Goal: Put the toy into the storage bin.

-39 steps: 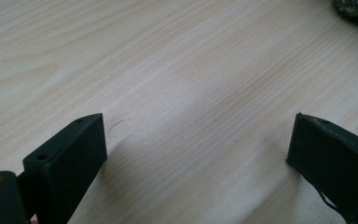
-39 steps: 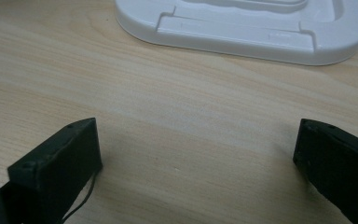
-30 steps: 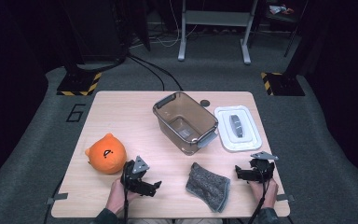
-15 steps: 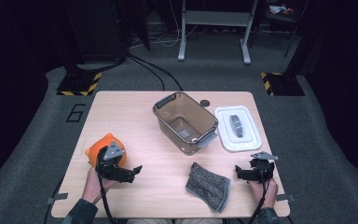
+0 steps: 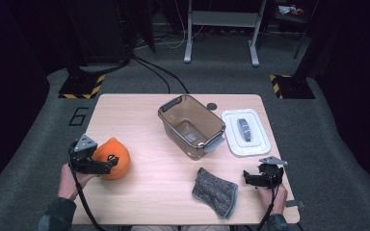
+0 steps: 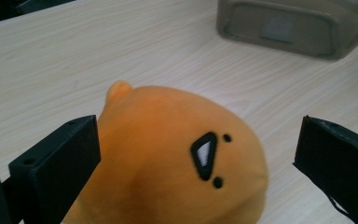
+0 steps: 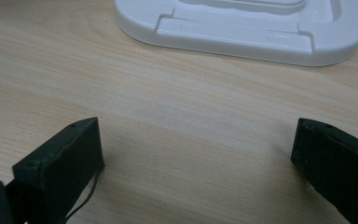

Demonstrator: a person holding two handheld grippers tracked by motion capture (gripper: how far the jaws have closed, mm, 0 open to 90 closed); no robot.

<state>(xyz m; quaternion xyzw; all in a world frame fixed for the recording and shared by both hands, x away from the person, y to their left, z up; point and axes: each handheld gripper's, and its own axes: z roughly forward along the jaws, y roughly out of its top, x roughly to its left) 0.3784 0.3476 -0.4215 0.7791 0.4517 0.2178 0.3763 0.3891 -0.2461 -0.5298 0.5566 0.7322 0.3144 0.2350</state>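
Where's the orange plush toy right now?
In the high view the orange plush toy sits at the table's left side, left of the clear bin. The left tongs are open around it.

The wooden table carries an orange plush between the left gripper's jaws, a brown bin beyond, a white lid ahead of the right gripper, a grey cloth beside it.

Overhead light fell evenly on the pale wooden table, while the surrounding floor stayed dim, nearly black at the frame edges. The high view was soft and grainy. In the left gripper view the round orange plush toy appeared slightly blurred. Soft shadows lay beneath the right gripper's jaws.
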